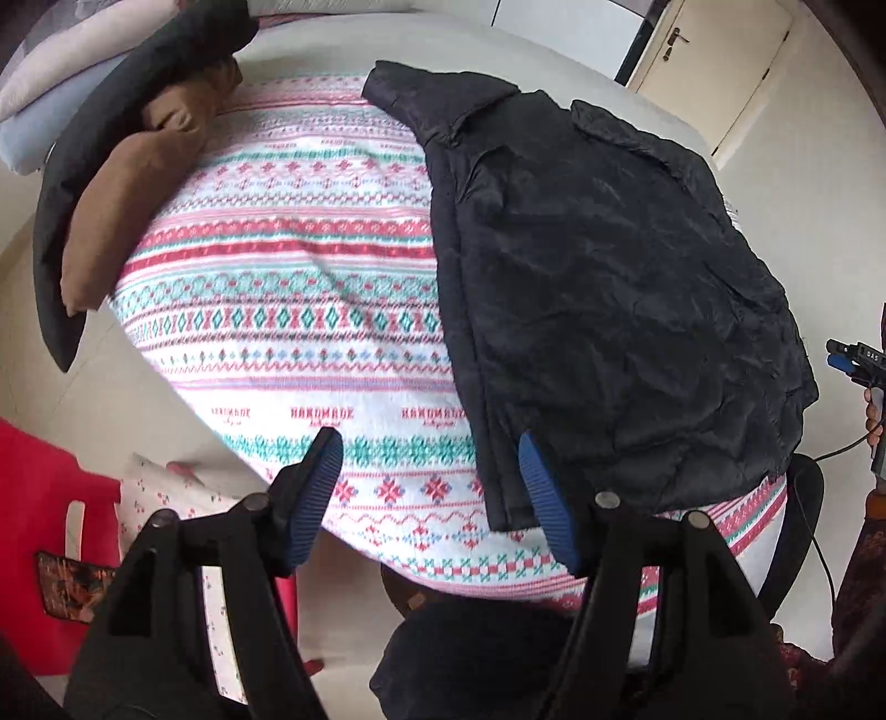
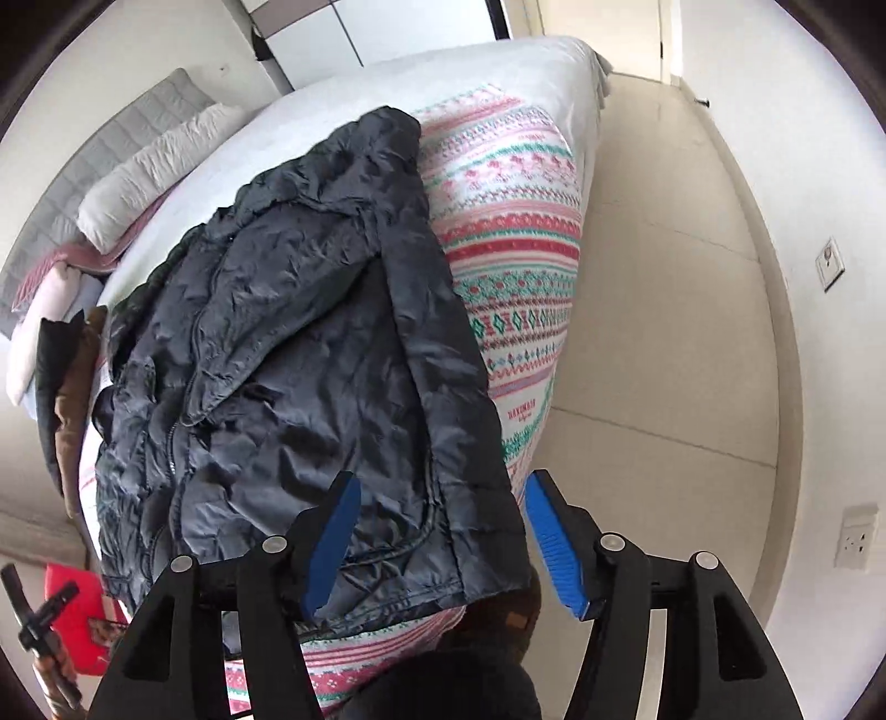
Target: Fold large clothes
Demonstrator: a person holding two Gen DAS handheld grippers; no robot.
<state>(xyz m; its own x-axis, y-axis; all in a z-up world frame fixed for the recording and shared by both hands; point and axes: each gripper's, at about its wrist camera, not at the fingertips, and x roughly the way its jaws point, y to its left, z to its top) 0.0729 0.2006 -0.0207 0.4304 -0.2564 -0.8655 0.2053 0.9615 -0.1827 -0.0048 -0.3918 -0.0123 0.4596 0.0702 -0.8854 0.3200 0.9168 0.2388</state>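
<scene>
The left gripper [image 1: 432, 487] hangs spread wide above the near edge of the bed [image 1: 498, 50], holding nothing, its right finger over the jacket's hem. The right gripper [image 2: 443, 531] is likewise spread and empty, above the jacket's near corner. The dark jacket [image 1: 598, 288] lies flat and crumpled on a patterned blanket [image 1: 288, 288] covering the bed. A brown and black heap of clothes [image 1: 127, 177] sits at the blanket's far left edge, near pillows [image 2: 160, 160].
</scene>
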